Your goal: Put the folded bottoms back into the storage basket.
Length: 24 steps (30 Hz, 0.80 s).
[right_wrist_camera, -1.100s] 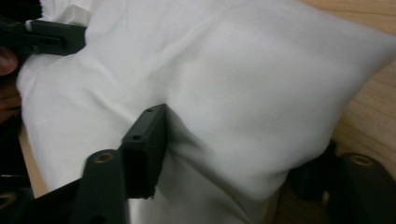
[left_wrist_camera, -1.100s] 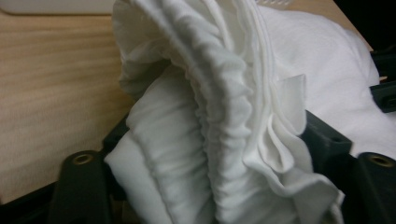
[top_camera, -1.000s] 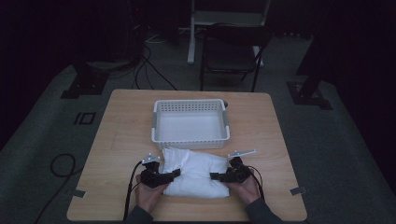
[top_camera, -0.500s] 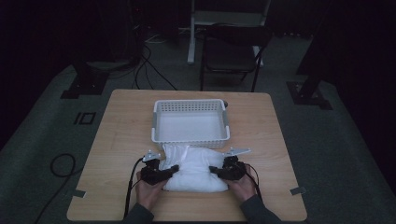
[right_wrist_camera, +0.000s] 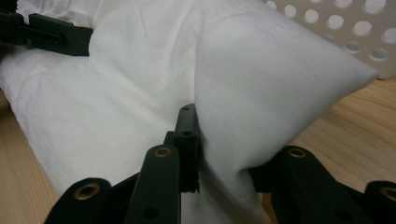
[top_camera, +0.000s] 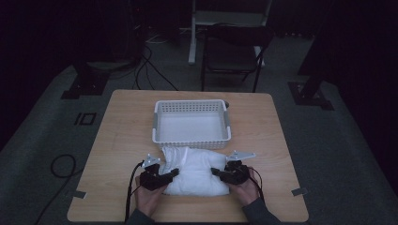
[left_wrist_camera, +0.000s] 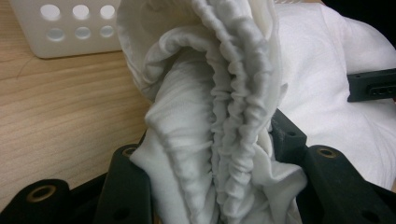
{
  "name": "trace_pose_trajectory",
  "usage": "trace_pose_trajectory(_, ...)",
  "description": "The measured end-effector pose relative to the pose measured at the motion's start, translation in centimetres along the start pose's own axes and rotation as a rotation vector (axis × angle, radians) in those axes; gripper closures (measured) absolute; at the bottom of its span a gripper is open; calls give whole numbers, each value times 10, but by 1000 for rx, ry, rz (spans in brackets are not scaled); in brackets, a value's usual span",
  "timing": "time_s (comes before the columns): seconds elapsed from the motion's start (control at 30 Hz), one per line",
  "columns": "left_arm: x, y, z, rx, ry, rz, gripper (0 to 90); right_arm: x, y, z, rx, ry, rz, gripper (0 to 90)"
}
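My left gripper [top_camera: 174,172] has just been closing and now pinches the gathered, elastic edge of the white cloth [top_camera: 197,171], whose ruffled folds bunch up between my jaws in the left gripper view [left_wrist_camera: 219,140]. The cloth lies in a rumpled heap on the wooden table [top_camera: 117,140], near the front edge, between my two hands. Just behind it, touching or nearly so, stands the white perforated basket [top_camera: 191,137]; its holed wall [left_wrist_camera: 65,28] rises close beyond the folds. My right gripper [top_camera: 217,172] has also just been closing and clamps the other end of the cloth, a smooth puffed corner [right_wrist_camera: 261,93] bulging past my jaws. Beyond the table a dark chair [top_camera: 234,51] stands on the floor.
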<state>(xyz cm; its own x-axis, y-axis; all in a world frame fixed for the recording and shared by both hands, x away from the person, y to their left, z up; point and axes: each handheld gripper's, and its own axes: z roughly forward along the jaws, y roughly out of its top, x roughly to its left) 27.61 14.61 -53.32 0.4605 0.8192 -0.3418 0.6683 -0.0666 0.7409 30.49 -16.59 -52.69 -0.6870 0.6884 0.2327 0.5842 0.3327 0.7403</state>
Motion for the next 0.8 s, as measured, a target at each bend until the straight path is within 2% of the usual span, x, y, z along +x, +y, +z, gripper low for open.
trace_pose_trajectory(0.23,-7,0,-8,-24,19,20,538,8,2,-5,-16,-23,-32,714)
trace_pose_trajectory(0.53,-13,9,-21,-51,27,49,540,15,6,-13,-46,-34,-63,719)
trace_pose_trajectory(0.8,-19,14,-30,-81,24,58,540,20,11,-23,-78,-37,-71,719)
